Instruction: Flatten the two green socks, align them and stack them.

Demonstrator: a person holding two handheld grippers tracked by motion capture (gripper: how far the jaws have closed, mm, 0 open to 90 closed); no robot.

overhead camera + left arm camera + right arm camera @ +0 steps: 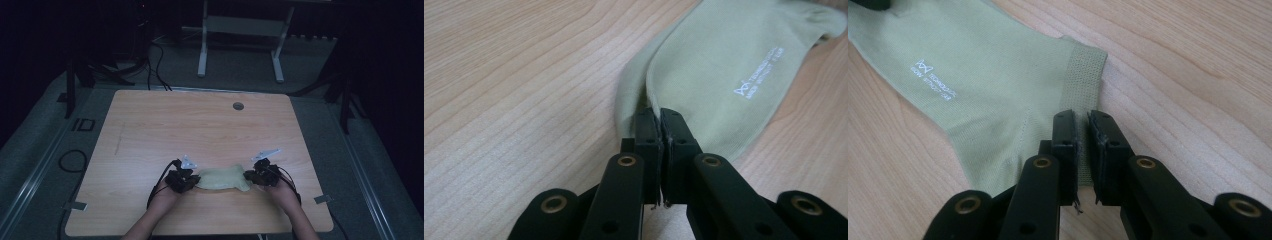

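Observation:
A pale green sock (222,178) lies flat near the front edge of the wooden table (200,125), stretched between my two grippers. My left gripper (192,179) is at the sock's left end. In the left gripper view its jaws (659,117) are pressed together on the sock's (724,65) folded edge. My right gripper (250,176) is at the sock's right end. In the right gripper view its jaws (1083,122) pinch the sock (998,75) next to the ribbed cuff (1085,70), a thin strip of fabric showing between them. White lettering is printed on the sock.
A round cable hole (238,106) sits near the table's far edge. Beyond the table stands a white metal frame (240,35) on a dim floor with cables (150,65). Bare wood stretches behind the sock.

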